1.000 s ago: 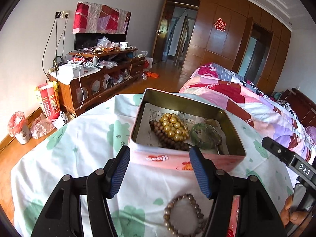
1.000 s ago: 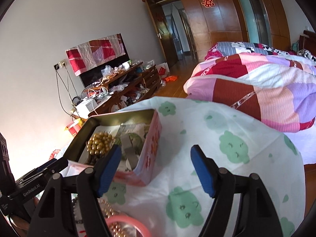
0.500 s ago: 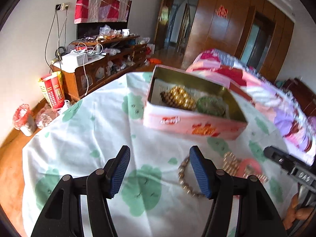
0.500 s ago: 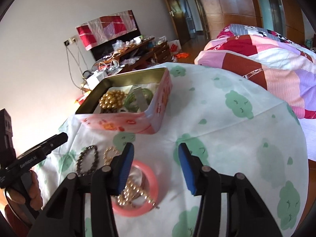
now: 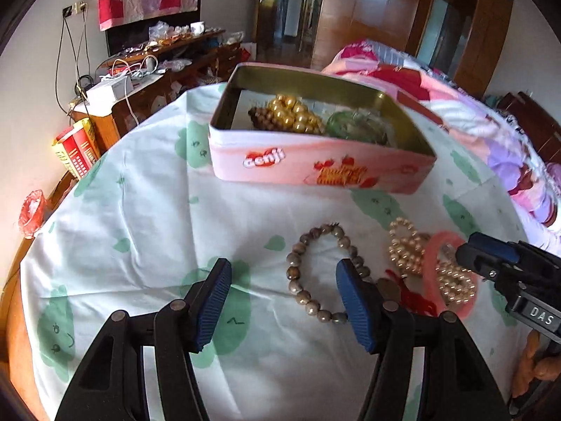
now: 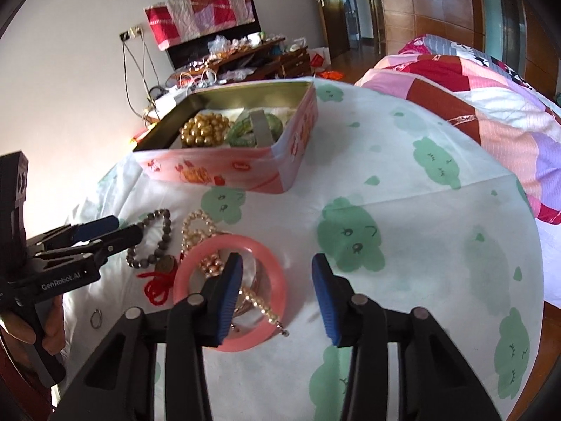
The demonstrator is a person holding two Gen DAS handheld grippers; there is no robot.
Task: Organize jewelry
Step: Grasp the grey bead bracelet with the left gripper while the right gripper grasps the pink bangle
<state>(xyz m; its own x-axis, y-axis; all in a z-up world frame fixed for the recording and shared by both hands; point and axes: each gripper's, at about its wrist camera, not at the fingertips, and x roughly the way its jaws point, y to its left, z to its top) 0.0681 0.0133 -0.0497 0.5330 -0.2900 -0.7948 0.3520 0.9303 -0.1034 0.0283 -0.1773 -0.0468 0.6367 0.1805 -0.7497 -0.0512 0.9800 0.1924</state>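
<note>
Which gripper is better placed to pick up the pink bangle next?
Right. The right gripper is open directly over the pink bangle, one finger already inside the ring. The left gripper is open beside the brown bead bracelet, farther from the bangle.

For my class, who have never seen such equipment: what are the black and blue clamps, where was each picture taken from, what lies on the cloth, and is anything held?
A person holds a two-finger clamp in each hand; a camera on each looks along its fingers. One view is from the left gripper, one from the right gripper. Both are open and hold nothing. On the tablecloth stands a pink tin with gold beads inside. Nearer lie a brown bead bracelet, a pearl strand and a pink bangle.
</note>
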